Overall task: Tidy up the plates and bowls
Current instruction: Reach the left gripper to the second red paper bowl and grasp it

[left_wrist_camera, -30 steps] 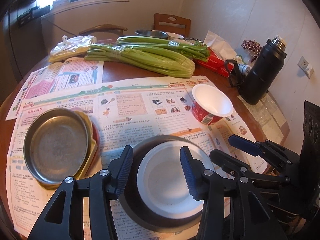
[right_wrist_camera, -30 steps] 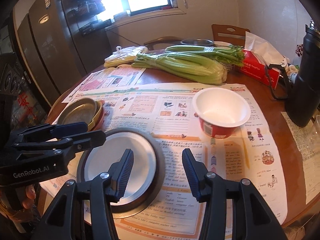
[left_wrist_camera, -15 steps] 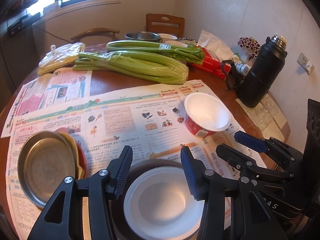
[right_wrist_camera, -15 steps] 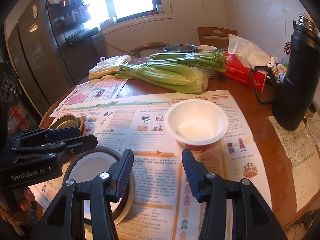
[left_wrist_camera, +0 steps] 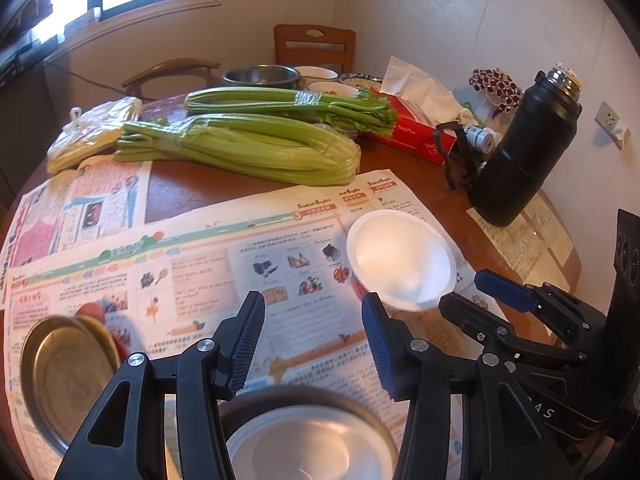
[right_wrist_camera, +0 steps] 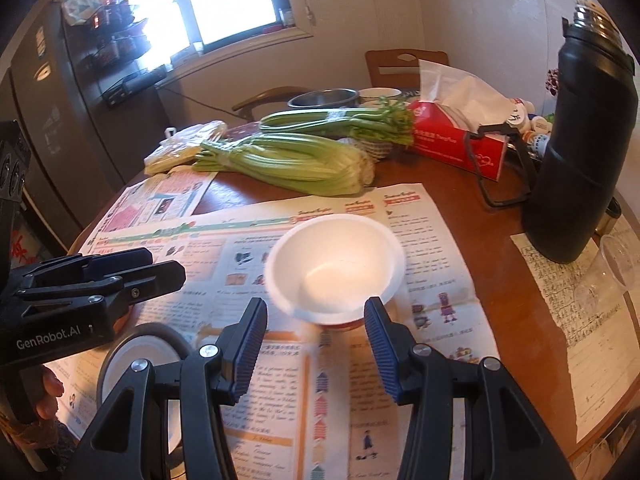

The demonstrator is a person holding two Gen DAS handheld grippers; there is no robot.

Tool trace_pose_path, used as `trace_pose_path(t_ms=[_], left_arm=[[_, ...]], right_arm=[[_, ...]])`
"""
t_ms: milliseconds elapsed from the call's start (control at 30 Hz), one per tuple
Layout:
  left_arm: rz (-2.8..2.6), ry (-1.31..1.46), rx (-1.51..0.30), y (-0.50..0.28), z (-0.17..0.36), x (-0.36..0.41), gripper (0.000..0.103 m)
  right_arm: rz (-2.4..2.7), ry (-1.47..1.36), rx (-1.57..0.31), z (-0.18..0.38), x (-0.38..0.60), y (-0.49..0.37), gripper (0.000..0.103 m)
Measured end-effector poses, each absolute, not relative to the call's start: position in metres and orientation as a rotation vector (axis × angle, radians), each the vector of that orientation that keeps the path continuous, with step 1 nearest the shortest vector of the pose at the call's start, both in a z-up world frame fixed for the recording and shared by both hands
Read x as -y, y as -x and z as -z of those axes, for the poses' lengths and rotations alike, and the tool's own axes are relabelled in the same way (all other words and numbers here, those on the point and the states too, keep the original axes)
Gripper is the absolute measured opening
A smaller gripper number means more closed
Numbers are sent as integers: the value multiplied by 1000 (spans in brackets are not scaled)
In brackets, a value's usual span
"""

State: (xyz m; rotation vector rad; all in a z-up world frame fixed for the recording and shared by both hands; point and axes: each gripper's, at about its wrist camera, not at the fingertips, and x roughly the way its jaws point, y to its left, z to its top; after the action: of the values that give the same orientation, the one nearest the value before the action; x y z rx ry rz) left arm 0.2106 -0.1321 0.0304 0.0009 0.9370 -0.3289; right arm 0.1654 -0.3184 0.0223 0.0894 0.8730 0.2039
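Our right claw (right_wrist_camera: 314, 342): spread, empty, white foam bowl (right_wrist_camera: 335, 266) just ahead between finger lines, on newspaper (right_wrist_camera: 432, 300) mid-tabletop. Our left claw (left_wrist_camera: 312, 340): spread, empty, over white plate (left_wrist_camera: 308, 448) in dark round pan (left_wrist_camera: 304, 394) at near tabletop edge. Stacked metal plates (left_wrist_camera: 66, 372): left edge, shiny, round. Celery bundles (left_wrist_camera: 240, 148): far side. Black flask (left_wrist_camera: 524, 152): right edge, upright.

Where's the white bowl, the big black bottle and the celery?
Bowl (right_wrist_camera: 336, 268), right wrist view, on its inner bottom.
Bottle (right_wrist_camera: 580, 152), right wrist view, mid body.
Celery (left_wrist_camera: 248, 148), left wrist view, middle of the stalks.
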Motion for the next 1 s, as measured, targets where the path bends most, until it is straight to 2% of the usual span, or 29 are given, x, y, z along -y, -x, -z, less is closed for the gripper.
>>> trace_pose_path(t_ms=[500, 1000], left_arm=[[352, 1, -1021, -258, -5, 175, 53], [342, 6, -1068, -283, 15, 188, 53]], right_arm=[[-103, -132, -923, 1, 358, -202, 50], [-155, -113, -986, 23, 346, -219, 50]])
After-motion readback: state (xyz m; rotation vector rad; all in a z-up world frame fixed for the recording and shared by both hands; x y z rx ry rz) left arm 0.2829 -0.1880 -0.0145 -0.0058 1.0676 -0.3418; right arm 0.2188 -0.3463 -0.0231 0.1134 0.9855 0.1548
